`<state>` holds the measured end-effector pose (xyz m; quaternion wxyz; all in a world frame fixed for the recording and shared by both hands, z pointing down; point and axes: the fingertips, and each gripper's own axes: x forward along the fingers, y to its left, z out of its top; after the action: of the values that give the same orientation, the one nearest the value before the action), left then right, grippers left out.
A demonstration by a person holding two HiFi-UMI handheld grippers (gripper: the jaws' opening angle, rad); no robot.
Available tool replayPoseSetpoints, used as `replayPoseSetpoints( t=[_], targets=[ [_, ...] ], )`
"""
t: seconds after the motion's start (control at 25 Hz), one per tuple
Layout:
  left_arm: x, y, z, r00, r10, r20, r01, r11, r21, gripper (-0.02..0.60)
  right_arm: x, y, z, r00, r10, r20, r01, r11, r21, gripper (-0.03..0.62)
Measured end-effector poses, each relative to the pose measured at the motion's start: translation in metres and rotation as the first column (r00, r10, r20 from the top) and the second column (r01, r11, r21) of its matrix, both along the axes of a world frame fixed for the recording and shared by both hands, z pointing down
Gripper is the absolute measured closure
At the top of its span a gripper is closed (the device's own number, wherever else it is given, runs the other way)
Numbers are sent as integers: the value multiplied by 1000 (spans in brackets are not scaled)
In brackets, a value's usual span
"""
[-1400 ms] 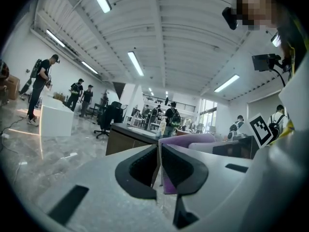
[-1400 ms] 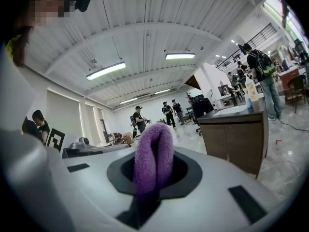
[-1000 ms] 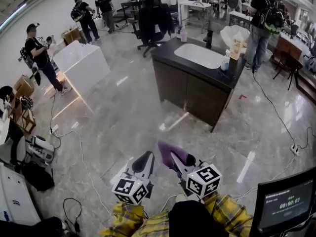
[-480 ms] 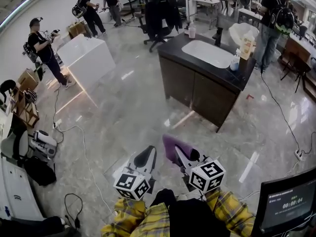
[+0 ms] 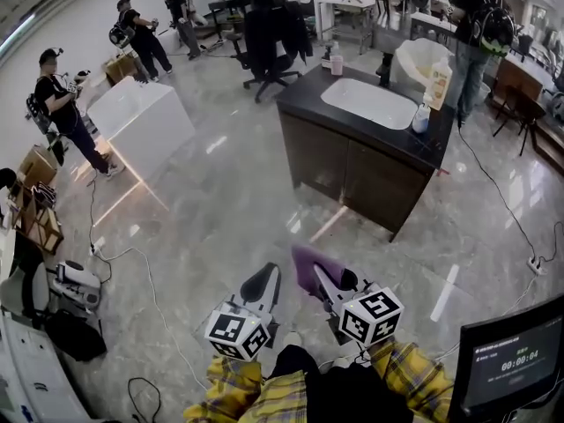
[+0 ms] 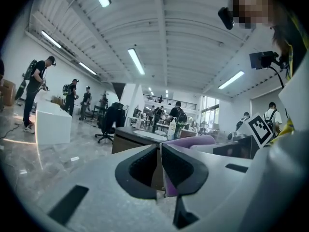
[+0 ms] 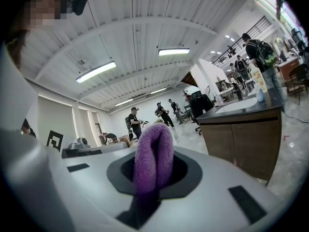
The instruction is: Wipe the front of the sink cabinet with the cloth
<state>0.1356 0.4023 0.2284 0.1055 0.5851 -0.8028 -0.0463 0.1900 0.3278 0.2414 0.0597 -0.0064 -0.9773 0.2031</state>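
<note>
Here the right hand-held gripper (image 5: 314, 278) clamps the cloth (image 7: 154, 151), its rest hidden; left hand-held gripper (image 6: 160, 161) closed, empty.

Busy hall with a glossy grey floor (image 5: 220, 201).
A black office chair (image 5: 269, 38) stands at the far side, a white block (image 5: 141, 122) sits toward the left edge, a cable (image 5: 148, 276) trails across, and a monitor (image 5: 507, 368) fills the near right corner.

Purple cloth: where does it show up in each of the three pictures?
Head view: purple cloth low centre, in the right hand-held gripper.
Left gripper view: purple cloth just right of centre.
Right gripper view: purple cloth dead centre, clamped.
Shared landmark: the sink cabinet, beyond it.
</note>
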Motion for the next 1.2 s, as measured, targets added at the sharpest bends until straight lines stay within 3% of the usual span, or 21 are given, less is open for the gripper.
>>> replayPoseSetpoints(
  t=[0.6, 1.2],
  targets=[
    [-109, 14, 13, 989, 147, -28, -147, 989, -7, 549, -105, 25, 8, 991, 130, -26, -130, 991, -8, 549],
    [-168, 24, 21, 990, 135, -44, -136, 991, -12, 551, -164, 33, 10, 992, 117, -41, -117, 993, 10, 549]
  ],
)
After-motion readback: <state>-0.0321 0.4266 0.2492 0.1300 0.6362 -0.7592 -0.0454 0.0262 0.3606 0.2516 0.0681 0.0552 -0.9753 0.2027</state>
